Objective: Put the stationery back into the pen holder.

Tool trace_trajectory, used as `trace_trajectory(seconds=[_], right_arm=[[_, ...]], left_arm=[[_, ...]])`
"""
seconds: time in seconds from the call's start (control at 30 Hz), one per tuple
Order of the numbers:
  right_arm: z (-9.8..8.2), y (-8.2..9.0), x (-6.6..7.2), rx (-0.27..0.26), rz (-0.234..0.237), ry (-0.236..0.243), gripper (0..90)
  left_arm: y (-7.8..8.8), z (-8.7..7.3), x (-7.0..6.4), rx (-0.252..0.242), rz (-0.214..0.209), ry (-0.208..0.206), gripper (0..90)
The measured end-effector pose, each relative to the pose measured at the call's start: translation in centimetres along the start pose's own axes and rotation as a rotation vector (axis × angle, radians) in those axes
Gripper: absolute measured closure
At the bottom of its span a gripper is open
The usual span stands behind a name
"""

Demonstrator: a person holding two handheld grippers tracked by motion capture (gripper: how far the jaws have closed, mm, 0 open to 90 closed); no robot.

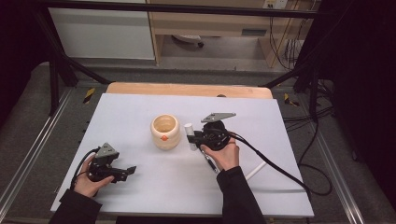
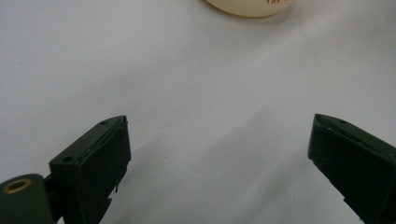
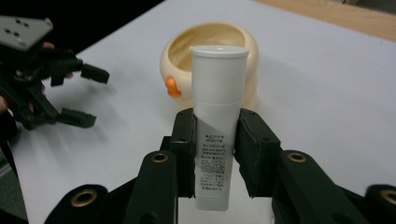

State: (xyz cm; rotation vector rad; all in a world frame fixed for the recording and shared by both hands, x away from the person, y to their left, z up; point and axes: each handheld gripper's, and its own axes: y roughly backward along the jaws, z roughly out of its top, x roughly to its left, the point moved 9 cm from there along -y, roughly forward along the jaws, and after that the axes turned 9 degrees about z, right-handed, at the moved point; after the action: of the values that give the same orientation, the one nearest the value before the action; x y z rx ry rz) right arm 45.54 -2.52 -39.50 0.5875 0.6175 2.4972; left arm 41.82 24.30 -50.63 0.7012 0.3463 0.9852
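We see the right gripper (image 3: 215,140) with its jaws closed partway onto a white plastic tube with a flat cap (image 3: 216,126), pinching it at the printed lower body while the capped end stands clear above the jaw tips. In the high view that same tube (image 1: 189,134) juts out from the right gripper (image 1: 196,138) toward a cream-coloured ribbed ceramic cup with an orange knob (image 1: 165,131), which stands just beyond the jaw tips, close to the tube but apart from it. The left gripper (image 2: 219,149) has its jaws spread wide with nothing between them, only the bare white bench (image 2: 187,84) showing in the gap; the cup's base sits well ahead of those jaws. In the high view the left gripper (image 1: 126,171) rests low over the bench, well apart from the right one.
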Motion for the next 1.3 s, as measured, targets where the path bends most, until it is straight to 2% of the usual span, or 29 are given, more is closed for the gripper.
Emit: trace_trajectory(seconds=[0.27,0.37,0.73,0.97,1.3], right_arm=[[2.0,0.3,0.1,-0.11,-0.015,-0.011,69.8],[2.8,0.1,0.2,-0.134,-0.013,-0.01,69.8],[4.8,-1.3,0.4,-0.187,-0.025,-0.012,69.8],[6.6,-2.8,0.3,-0.221,-0.035,-0.008,69.8],[7.7,-5.1,-0.2,-0.23,-0.047,-0.014,69.8]], left_arm=[[0.0,0.0,0.0,0.0,0.0,-0.001,5.9],[0.0,0.0,0.0,0.0,0.0,-0.002,5.9],[0.0,0.0,0.0,0.001,-0.001,-0.002,5.9],[0.0,0.0,0.0,-0.001,-0.001,-0.001,5.9],[0.0,0.0,0.0,-0.004,-0.002,0.002,6.0]])
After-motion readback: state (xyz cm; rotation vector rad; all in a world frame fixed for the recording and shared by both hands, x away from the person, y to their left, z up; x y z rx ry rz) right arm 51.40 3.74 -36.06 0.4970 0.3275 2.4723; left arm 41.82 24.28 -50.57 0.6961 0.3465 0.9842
